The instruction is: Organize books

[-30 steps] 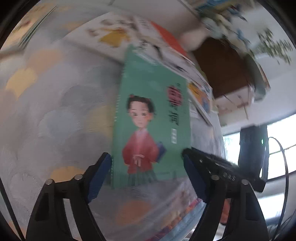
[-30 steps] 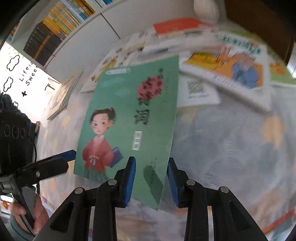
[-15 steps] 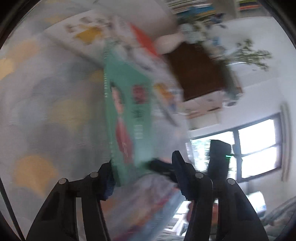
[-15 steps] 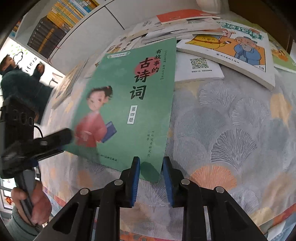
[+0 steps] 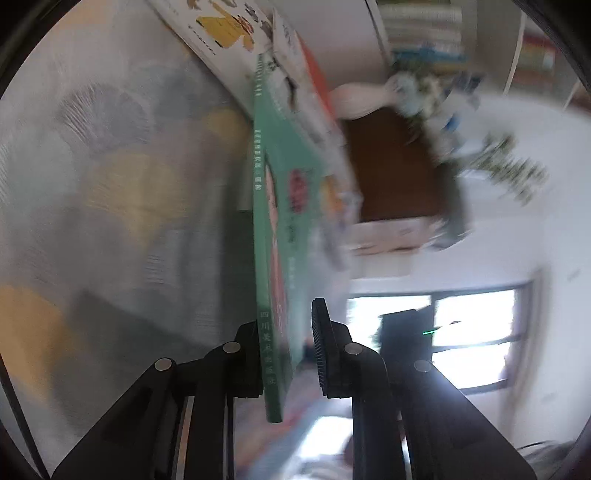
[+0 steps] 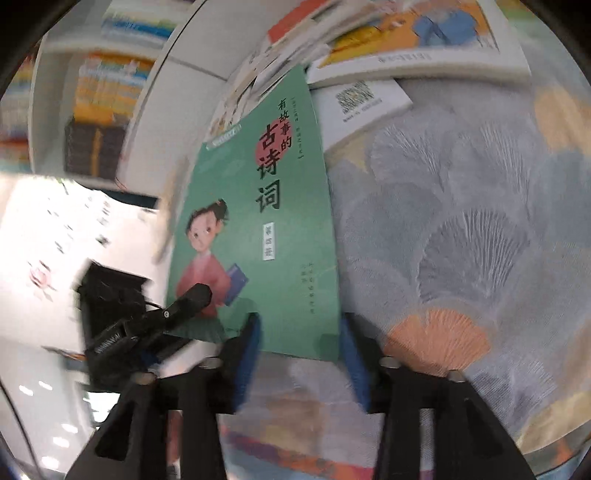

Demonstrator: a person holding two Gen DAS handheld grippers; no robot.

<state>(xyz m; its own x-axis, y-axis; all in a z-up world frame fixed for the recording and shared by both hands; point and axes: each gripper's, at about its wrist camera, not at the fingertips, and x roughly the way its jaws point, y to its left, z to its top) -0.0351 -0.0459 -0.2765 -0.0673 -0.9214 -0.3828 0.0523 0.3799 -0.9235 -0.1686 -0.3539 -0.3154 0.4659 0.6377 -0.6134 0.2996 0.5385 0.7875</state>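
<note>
The left tongs (image 5: 284,354) are pinching the green book (image 5: 275,206) at its spine end; their jaws have just been closing, and the book now runs straight ahead from between them, edge-on, tilted up off the cloth (image 5: 110,206). In the right view the left tongs (image 6: 184,302) reach in over the book's (image 6: 258,229) near left corner. The right tongs (image 6: 299,350) stand spread, their jaws having just been opening; the book's near edge lies between the blue pads (image 6: 251,343) but looks untouched by them.

The book is a thin paperback and should be light. Its glossy cover will likely be slippery, and the pages will sag or fan if held by one corner alone. The spine is the stiffest part, so a hold there, as the left tongs have, seems the safest one.

Left of the left tongs lies the soft, patterned cloth, which may bunch under a dragged book. Ahead of both tongs more books (image 6: 406,44) lie in a loose pile, the green one's far end against them. Beyond, to the right of the left tongs, are a brown box (image 5: 391,166), a window (image 5: 469,332) and shelves (image 5: 424,33) of books.
</note>
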